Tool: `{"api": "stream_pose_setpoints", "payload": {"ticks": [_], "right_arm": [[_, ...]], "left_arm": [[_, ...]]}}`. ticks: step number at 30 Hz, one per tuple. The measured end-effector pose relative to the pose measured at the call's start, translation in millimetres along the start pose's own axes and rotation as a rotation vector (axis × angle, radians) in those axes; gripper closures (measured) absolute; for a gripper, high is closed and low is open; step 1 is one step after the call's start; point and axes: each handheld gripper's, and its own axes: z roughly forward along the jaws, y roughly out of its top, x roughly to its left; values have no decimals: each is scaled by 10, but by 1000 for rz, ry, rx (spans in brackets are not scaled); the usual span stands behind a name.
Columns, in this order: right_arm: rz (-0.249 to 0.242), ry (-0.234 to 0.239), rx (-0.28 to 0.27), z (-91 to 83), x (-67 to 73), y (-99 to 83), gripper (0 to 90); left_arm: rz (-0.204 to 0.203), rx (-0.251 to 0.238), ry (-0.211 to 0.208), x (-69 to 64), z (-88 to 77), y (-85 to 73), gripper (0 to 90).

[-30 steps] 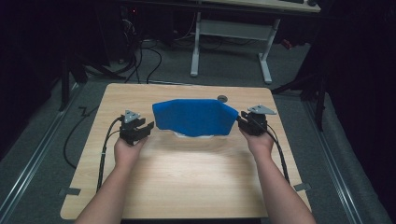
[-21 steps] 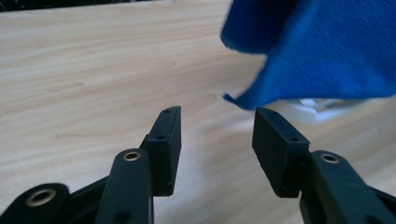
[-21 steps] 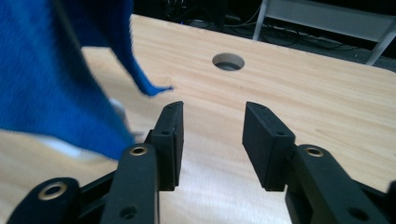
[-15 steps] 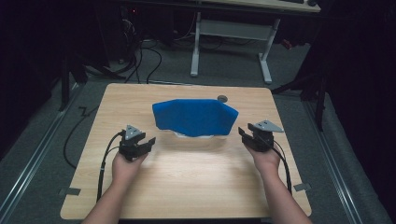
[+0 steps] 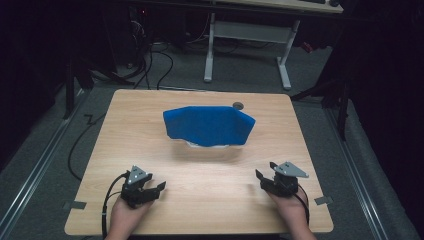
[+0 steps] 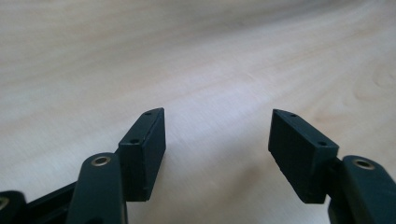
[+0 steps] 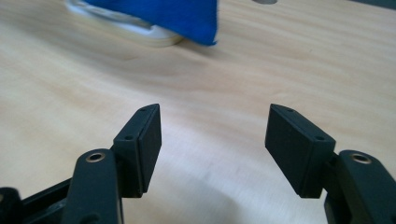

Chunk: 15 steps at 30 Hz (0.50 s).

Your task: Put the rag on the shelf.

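**Both grippers empty, cloth unattended**

At mid-desk (image 5: 150, 120), a blue cloth (image 5: 209, 125) lies draped over a white object (image 5: 207, 146) (its form is mostly hidden). Well short of the cloth, toward the near edge, the left gripper (image 5: 156, 189) and right gripper (image 5: 261, 179) rest apart, one to each side. Both have jaws spread wide, holding nothing. A small dark disc (image 5: 238, 105) sits just beyond the cloth.

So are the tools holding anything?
No. The left tool and the right tool are both open and empty, near the table's front edge, apart from the blue cloth.
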Motion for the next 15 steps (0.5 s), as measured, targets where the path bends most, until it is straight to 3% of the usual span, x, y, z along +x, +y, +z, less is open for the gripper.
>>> {"api": "stream_pose_setpoints", "payload": {"ticks": [1,2,3,9,15], "right_arm": [[0,0,0,0,0,0,359],[-14,8,11,-69,62,-74,349],[-14,12,16,-78,81,-87,346],[-27,21,19,-5,147,-60,338],[-20,15,14,8,107,-65,341]], "left_arm": [[0,0,0,0,0,0,361],[44,-6,22,-35,-11,19,357],[56,-12,23,-44,-9,33,356],[65,-20,17,-28,8,61,356],[60,-30,31,20,-15,65,357]]}}
